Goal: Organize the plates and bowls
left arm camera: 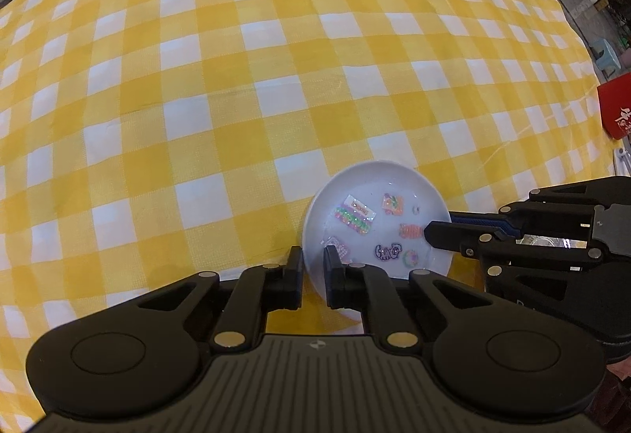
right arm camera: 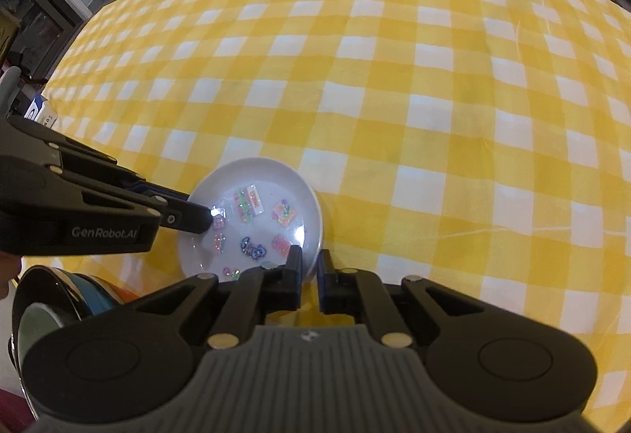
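While gripped at opposite rims, plate (left arm camera: 376, 216) is held low over bench (left arm camera: 236, 78).
Left gripper (left arm camera: 313, 261) and right gripper (right arm camera: 309, 263) jaws nearly closed on rim; glazed, slippery, fragile.

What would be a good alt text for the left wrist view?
Two hand-held grippers clamp opposite rims of a small white plate with colourful stickers: the left hand-held gripper at the near rim, the right hand-held gripper from the right. It sits on a yellow checked tablecloth.
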Tool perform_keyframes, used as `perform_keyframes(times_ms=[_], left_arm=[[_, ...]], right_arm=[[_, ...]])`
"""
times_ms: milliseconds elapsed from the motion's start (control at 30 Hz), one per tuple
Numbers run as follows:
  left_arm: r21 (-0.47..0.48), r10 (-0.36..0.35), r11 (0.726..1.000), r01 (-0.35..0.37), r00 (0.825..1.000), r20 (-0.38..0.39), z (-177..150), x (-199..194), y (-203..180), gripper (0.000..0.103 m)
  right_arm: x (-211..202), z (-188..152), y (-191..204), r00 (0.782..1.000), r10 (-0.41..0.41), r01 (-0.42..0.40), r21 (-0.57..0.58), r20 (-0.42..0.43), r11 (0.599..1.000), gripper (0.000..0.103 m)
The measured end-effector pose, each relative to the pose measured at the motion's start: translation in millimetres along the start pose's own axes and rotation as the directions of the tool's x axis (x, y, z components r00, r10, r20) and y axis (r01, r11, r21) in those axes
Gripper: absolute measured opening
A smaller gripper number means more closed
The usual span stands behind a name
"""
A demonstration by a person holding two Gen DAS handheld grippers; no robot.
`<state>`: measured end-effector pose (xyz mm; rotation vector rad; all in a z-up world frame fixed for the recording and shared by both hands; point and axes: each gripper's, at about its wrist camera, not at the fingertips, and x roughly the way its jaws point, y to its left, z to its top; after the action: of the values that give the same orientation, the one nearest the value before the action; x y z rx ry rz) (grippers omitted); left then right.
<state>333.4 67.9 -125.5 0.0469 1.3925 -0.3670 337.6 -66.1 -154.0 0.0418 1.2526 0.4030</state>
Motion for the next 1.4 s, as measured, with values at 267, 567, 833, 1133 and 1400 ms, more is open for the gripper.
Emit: perform_keyframes(times_ms=[267, 567, 833, 1133, 1400], left_arm=[[-0.032, 0.018, 0.999, -0.018, 1.0, -0.009, 3, 0, -1, 0.011], [-0.132, 0.0, 0.991, 0.003, 1.0, 0.025, -4, 0, 9, 0.009], [-0.187, 0.02, 0.982, -0.019, 1.0, 0.003, -9, -2, 11, 0.007], [-0.182, 0.053, 0.982, -0.046, 0.998, 0.031, -20, -21, -18, 0.007], [-0.142, 0.083, 0.987, -0.07, 0.992, 0.09, -15, -63, -43, 0.007]], right_arm=[[5, 2, 8, 1.0, -0.018, 0.018, 0.014, 0.007, 1.0, 0.005], [2, -7, 15, 0.996, -0.069, 0.069, 0.005, 0.051, 0.998, 0.005], [-6, -8, 5, 0.996, -0.045, 0.037, 0.107, 0.078, 0.994, 0.001], [-38, -6, 1, 0.991, -0.064, 0.051, 0.12, 0.113, 0.991, 0.0], [-82, -6, -8, 0.983, -0.057, 0.032, 0.143, 0.176, 0.989, 0.0]])
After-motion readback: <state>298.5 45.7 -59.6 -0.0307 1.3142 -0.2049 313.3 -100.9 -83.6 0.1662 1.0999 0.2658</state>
